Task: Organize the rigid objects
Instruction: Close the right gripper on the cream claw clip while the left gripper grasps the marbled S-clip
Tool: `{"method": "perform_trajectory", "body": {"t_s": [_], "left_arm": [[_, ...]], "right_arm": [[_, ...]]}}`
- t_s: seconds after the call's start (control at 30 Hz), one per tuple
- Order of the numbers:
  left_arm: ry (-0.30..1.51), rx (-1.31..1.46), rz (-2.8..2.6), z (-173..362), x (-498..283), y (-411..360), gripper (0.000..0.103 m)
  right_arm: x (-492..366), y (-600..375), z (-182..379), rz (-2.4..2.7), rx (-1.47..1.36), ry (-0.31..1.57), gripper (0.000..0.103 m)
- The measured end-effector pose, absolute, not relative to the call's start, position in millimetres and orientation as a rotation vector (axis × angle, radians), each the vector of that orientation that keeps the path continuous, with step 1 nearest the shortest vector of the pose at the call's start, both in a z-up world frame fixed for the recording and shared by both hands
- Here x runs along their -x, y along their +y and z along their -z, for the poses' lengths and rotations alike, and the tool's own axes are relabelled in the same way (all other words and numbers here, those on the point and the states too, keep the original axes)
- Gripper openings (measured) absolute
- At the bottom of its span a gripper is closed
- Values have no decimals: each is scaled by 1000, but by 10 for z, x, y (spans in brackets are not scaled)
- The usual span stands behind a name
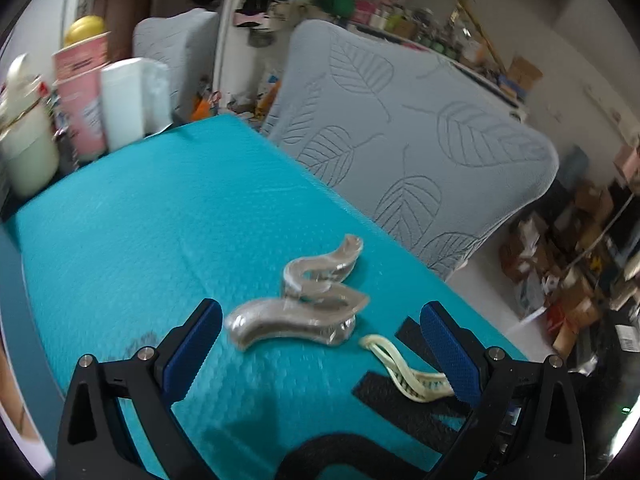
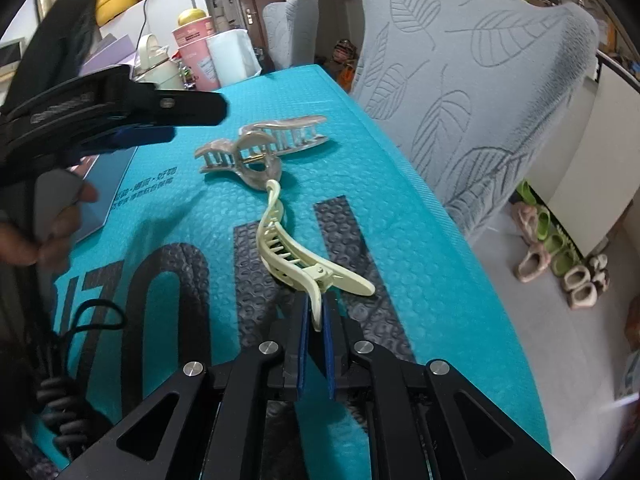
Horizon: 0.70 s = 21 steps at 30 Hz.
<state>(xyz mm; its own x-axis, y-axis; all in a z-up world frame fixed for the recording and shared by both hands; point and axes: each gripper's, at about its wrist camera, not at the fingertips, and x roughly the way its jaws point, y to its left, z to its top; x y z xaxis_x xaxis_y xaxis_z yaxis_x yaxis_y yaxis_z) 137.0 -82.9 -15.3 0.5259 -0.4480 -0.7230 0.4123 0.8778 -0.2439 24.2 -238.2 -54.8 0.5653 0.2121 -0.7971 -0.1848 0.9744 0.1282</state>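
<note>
A cream hair clip [image 2: 294, 254] lies on the teal bubble mat [image 2: 192, 184], and my right gripper [image 2: 316, 314] is shut on one of its handle tabs. Beyond it sits a marbled beige claw clip [image 2: 260, 148], its near end touching the cream clip's tip. In the left wrist view the same beige clip [image 1: 304, 304] lies just ahead of my left gripper [image 1: 320, 344], which stands open and wide with nothing between its fingers. The cream clip [image 1: 404, 368] shows beside the right blue pad [image 1: 448, 356]. The left gripper [image 2: 120, 120] also hovers over the mat's left side in the right wrist view.
A grey leaf-patterned chair back [image 1: 408, 140] stands close along the mat's right edge. Cups, a white roll and a pale jug [image 1: 28, 140] crowd the far left corner. Shoes [image 2: 556, 256] lie on the floor at the right. A hand [image 2: 44, 220] holds the left gripper.
</note>
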Motion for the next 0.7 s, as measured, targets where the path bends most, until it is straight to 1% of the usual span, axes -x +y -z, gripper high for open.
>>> {"method": "perform_trajectory", "body": {"t_s": [0.03,0.1,0.13,0.17,0.33,0.37,0.4,0.43,0.7], "left_arm": [[882,22,525,171,-1398,-876,101],[892,-20,541,217,-1461,-944,101],[897,-41,553,241,-1486,-975,101],[902,-61,568,264,-1507,-1003,101],[915,-170,622,365,-1572,-1117,101],[924,-163,624,385,-1595,-1116,101],[942,-147,629,414,-1625,-1108,101],[952,-137,637,436,-1639,-1104,101],[932,-141,713,532,-1690,-1118,100]], "right_arm": [[-245,-2375,545,-223,-21,940,19],[-253,-2349,515,-201,-5,919,52],[-251,-2344,505,-200,1,907,57],[-258,-2338,499,-201,7,897,59],[-346,-2317,505,-197,29,886,59],[-372,-2308,510,-197,40,885,61],[-388,-2300,517,-198,55,887,66],[-408,-2295,523,-198,69,890,67],[-550,-2326,540,-257,64,911,67]]}}
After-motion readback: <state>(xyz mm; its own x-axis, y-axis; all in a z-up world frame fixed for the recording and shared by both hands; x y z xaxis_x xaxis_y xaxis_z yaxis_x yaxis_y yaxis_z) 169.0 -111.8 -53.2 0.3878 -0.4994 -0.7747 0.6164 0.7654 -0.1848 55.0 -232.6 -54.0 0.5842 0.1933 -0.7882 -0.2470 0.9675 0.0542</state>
